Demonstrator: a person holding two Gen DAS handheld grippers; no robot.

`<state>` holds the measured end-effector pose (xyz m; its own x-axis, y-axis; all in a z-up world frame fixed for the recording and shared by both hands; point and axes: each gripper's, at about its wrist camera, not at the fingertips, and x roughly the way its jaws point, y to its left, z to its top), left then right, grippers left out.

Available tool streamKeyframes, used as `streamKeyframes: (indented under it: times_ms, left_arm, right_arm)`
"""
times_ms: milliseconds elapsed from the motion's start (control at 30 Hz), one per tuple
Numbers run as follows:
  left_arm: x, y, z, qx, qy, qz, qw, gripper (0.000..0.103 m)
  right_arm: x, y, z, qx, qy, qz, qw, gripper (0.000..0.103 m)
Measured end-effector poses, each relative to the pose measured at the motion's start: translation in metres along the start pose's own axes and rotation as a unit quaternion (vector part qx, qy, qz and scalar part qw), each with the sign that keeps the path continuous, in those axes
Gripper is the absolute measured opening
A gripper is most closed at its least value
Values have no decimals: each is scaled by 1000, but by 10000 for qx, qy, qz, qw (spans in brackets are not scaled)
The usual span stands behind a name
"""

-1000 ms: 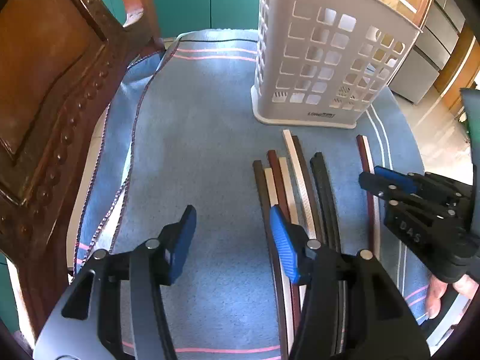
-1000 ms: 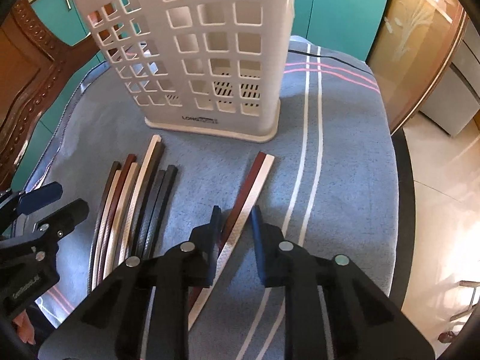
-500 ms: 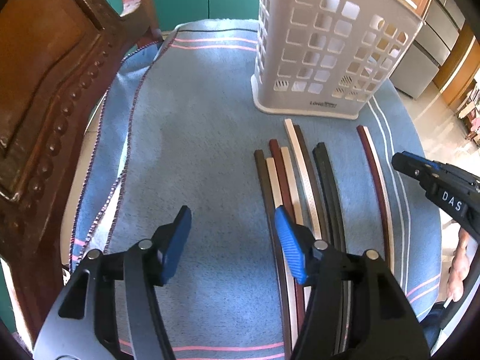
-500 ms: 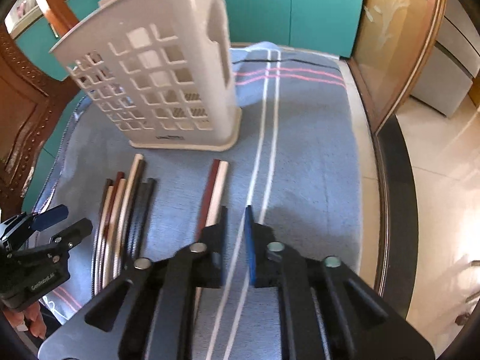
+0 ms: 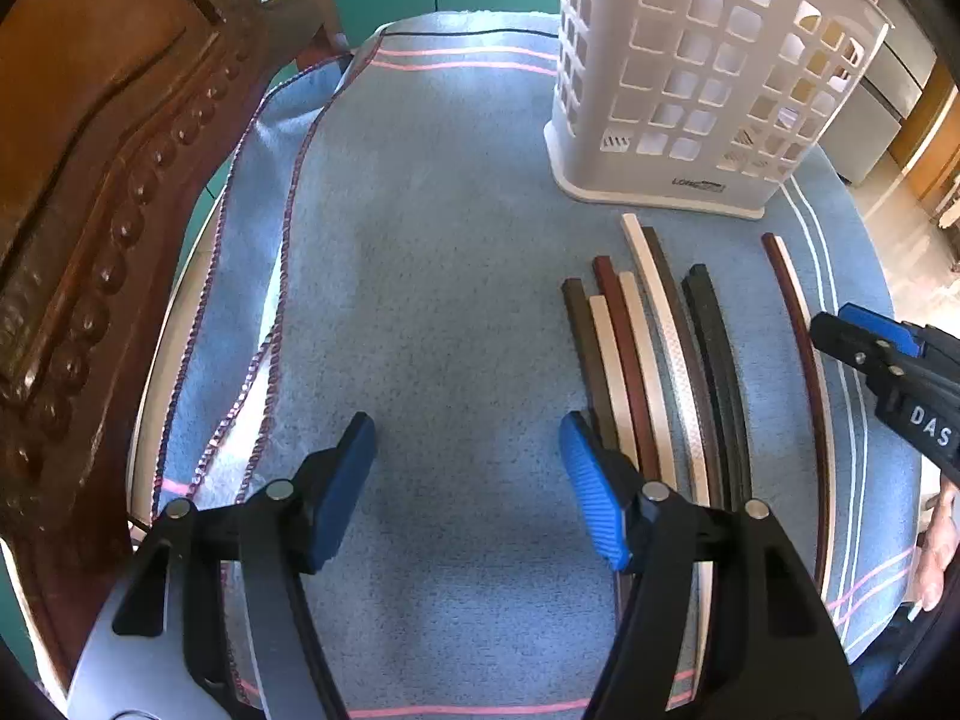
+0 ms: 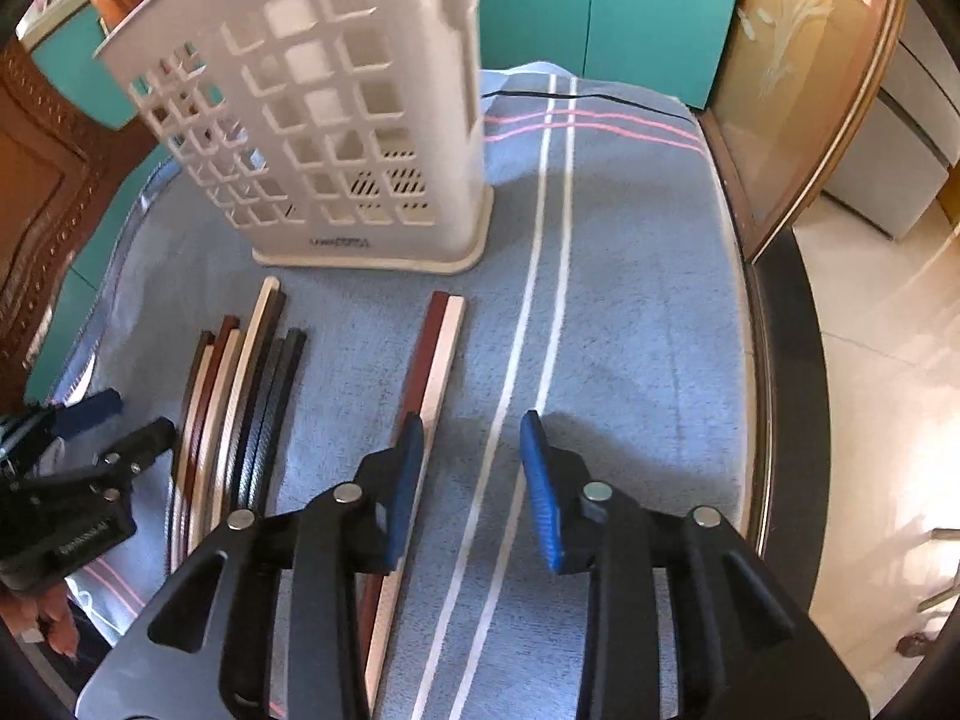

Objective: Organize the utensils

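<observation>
Both tools' jaws just opened wider, nothing between: left tool (image 5: 468, 486) over bare blue cloth (image 5: 432, 276), right tool (image 6: 474, 486) beside lone strip (image 6: 435, 354).

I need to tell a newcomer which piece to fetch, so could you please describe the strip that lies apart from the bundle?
Start at the white lattice basket standing on the blue cloth. In front of it lies a bundle of strips, and to its right, nearer the cloth's two white stripes, is the lone strip. It touches no other strip and is two-toned, reddish brown along one edge and cream along the other.
</observation>
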<state>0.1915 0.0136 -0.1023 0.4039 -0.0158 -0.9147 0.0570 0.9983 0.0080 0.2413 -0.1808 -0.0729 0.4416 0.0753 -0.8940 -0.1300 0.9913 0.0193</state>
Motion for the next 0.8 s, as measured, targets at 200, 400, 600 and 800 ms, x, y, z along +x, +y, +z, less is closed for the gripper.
streamKeyframes:
  times_ms: [200, 400, 600, 800]
  left_arm:
    - [-2, -10, 2, 164, -110, -110, 9997, 64]
    - [3, -7, 6, 84, -52, -169, 9998, 64]
    - [0, -8, 2, 92, -145, -186, 9997, 65]
    - [-6, -24, -3, 215, -161, -256, 9993, 70]
  right_arm:
    - [2, 8, -2, -159, -53, -87, 9998, 37]
    - [2, 9, -6, -121, -32, -87, 9999, 37]
    - [6, -1, -7, -97, 24, -281, 9996, 37]
    - [-7, 11, -11, -1, -224, 115, 9997, 37]
